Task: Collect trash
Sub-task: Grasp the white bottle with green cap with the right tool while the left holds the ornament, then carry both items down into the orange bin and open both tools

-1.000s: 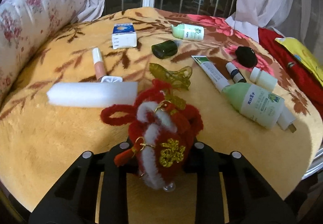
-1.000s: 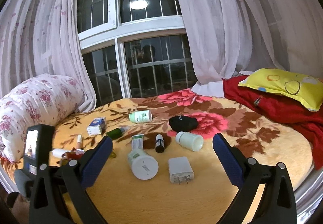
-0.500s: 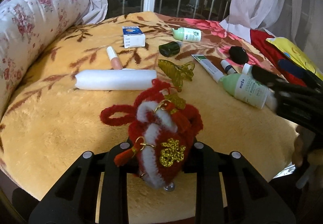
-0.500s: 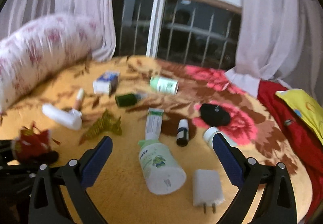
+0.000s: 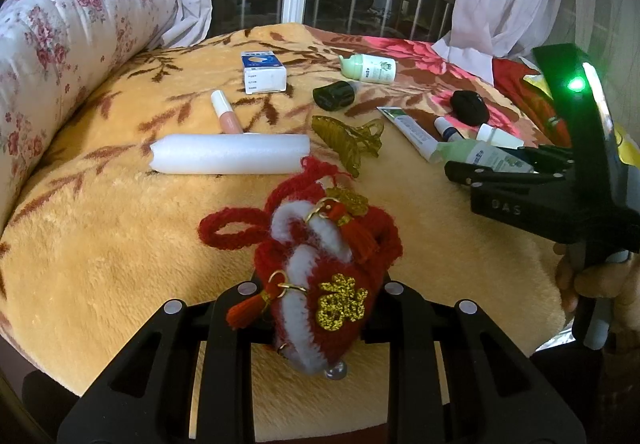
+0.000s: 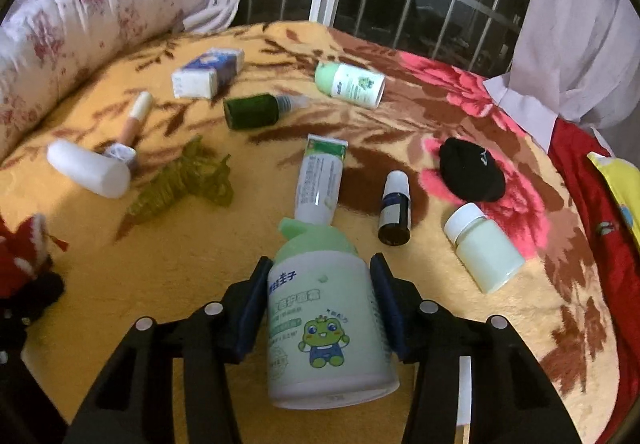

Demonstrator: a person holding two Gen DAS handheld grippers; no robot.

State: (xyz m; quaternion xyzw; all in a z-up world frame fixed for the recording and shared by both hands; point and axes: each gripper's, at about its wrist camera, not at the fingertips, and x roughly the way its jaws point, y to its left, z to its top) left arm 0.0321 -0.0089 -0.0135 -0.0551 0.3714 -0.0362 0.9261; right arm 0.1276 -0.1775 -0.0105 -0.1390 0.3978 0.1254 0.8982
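Green bottle point(image 6: 326, 318), base cropped, seemingly touches fingers point(image 6: 251, 308).

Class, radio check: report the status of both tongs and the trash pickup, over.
Left tongs shut on red knitted ornament. Right tongs straddling big green bottle, pads touching its sides. Toothpaste tube lies against the bottle's cap.

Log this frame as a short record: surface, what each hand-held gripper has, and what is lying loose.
surface: orange floral blanket
left hand-held gripper: shut on red knitted ornament
right hand-held gripper: pads at both sides of green frog-print bottle
loose near right: toothpaste tube, dark dropper bottle, white-capped jar, black pouch
loose near left: white foam roll, hair claw clip, lip gloss tube, small box
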